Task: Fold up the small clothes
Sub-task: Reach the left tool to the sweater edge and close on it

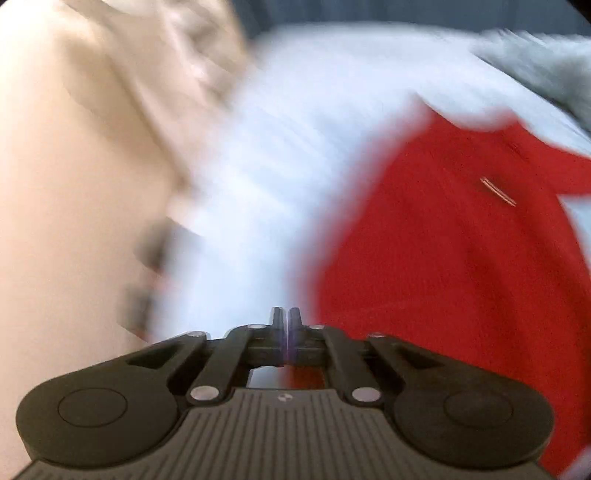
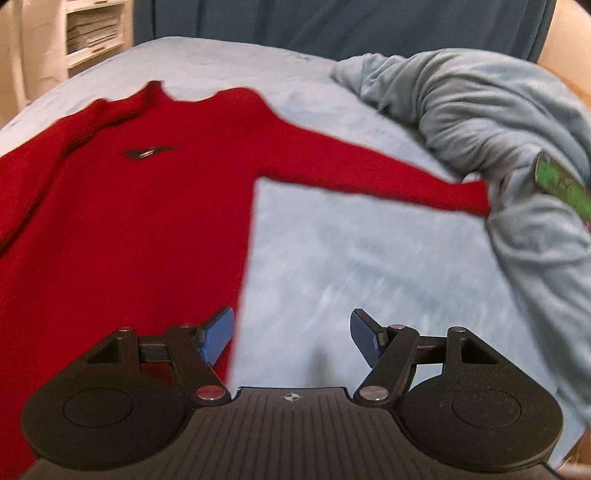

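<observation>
A small red long-sleeved sweater (image 2: 147,206) lies flat on a pale blue bed cover (image 2: 351,258), with one sleeve (image 2: 369,170) stretched out to the right. My right gripper (image 2: 291,332) is open and empty, low over the sweater's right edge. In the left wrist view the picture is blurred by motion. The sweater also shows there (image 1: 461,240), on the right. My left gripper (image 1: 286,317) has its fingers pressed together with nothing seen between them, over the cover by the sweater's left edge.
A crumpled grey-blue blanket (image 2: 498,129) lies at the right, over the sleeve's cuff, with a green object (image 2: 565,184) on it. A white shelf unit (image 2: 92,33) stands beyond the bed's far left. A dark blue backrest (image 2: 351,26) runs behind.
</observation>
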The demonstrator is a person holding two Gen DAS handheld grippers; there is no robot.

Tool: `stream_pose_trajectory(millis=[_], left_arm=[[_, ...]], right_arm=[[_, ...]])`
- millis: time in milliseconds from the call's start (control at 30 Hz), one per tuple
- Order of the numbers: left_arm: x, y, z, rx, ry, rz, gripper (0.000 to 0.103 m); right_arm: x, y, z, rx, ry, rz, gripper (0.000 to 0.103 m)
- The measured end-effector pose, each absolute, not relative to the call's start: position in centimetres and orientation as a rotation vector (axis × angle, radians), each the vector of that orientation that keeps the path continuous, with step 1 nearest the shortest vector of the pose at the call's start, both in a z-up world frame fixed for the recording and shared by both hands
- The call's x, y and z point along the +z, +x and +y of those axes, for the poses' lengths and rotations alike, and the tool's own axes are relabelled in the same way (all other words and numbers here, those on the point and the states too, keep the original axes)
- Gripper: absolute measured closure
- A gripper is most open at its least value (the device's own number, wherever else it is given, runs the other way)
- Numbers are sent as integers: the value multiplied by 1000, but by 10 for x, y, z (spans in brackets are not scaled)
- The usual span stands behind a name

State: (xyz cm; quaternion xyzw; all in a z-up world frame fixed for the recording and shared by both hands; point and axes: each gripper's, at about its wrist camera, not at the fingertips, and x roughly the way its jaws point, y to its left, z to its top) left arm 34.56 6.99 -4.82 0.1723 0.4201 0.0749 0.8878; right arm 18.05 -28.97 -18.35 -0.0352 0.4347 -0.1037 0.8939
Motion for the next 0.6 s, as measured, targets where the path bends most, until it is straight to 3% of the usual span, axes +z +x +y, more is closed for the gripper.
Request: stream_pose_trajectory(millis=[133,233,300,333,367,400,600], left_arm=[[11,425,152,527,404,669,103],[25,455,181,577,328,706,102],[22,446,167,418,229,729,81],[15,436,150,357,235,731,42],[5,427,132,306,254,735,13],[-8,417,114,258,268,736,8],[-97,372,15,-139,436,845,2]], right_arm=[[-174,181,-283,-174,-89,886,32],[-171,187,-286,-180,-87,883,32],[-169,188,-286,-188,-78,881,32],[-170,186,-285,-188,-72,886,32],[-171,186,-284,-185,-68,896,32],[-172,186,-283,-181,-66,909,32],[-174,178,-277,-157,-87,927,32]])
